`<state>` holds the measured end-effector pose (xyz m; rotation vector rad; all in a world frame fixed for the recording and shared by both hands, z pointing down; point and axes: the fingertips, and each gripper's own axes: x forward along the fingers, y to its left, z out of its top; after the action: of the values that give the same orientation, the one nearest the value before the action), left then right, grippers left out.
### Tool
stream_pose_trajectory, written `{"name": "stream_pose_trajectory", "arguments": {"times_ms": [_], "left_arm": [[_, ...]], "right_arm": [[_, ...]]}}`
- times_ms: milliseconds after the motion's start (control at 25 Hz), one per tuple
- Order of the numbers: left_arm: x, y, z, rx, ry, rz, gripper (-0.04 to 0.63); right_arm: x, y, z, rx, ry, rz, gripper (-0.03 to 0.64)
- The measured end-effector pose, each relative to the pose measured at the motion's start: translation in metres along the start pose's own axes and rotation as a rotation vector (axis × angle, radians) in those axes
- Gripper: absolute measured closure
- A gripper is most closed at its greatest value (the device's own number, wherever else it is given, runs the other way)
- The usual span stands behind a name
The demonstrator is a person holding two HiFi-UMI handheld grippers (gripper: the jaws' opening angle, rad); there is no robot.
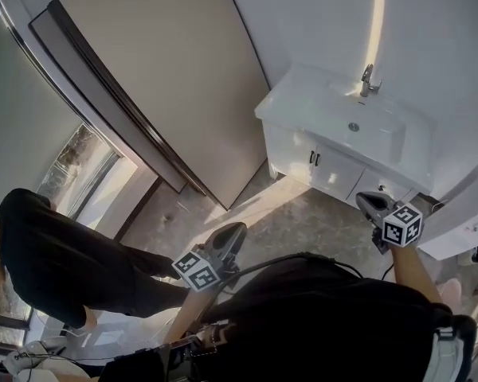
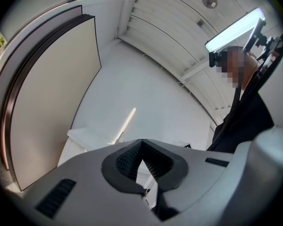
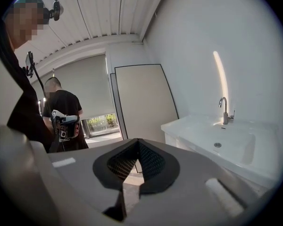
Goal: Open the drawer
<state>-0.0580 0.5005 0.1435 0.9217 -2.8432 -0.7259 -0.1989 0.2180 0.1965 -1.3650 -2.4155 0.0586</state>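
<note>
The left gripper [image 2: 141, 144] and right gripper [image 3: 137, 142] are held shut and empty, short of the vanity [image 1: 303, 106] — nothing is grasped yet; the drawer, hard to pick out, seems unopened.

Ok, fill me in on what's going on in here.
A person holds a gripper in each hand, facing a white vanity with a sink and tap. The left gripper and the right gripper are both shut and empty, held in the air short of the cabinet fronts. Nothing on the vanity is being touched. A second person stands nearby.
</note>
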Motion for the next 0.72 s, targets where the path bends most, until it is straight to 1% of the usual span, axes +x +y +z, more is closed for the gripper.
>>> {"name": "stream_pose_trajectory", "arguments": {"times_ms": [80, 160, 240, 360, 480, 560, 720], "left_arm": [[0.013, 0.011, 0.003, 0.01, -0.014, 0.03, 0.594], [0.03, 0.024, 0.011, 0.02, -0.035, 0.067, 0.594], [0.05, 0.032, 0.021, 0.032, -0.054, 0.099, 0.594], [0.081, 0.045, 0.036, 0.052, -0.075, 0.148, 0.594], [0.122, 0.063, 0.049, 0.029, -0.102, 0.197, 0.594], [0.151, 0.067, 0.048, 0.021, -0.091, 0.203, 0.594], [0.194, 0.071, 0.034, 0.038, -0.05, 0.201, 0.594]], "right_arm": [[0.019, -0.019, 0.001, -0.004, 0.012, 0.029, 0.615], [0.044, -0.043, 0.012, -0.004, 0.013, 0.064, 0.615], [0.068, -0.064, 0.029, -0.022, 0.018, 0.111, 0.615], [0.099, -0.094, 0.059, -0.079, 0.021, 0.181, 0.615], [0.123, -0.133, 0.088, -0.095, 0.016, 0.228, 0.615], [0.132, -0.158, 0.097, -0.09, 0.008, 0.248, 0.615], [0.142, -0.201, 0.092, -0.064, -0.002, 0.255, 0.615]]}}
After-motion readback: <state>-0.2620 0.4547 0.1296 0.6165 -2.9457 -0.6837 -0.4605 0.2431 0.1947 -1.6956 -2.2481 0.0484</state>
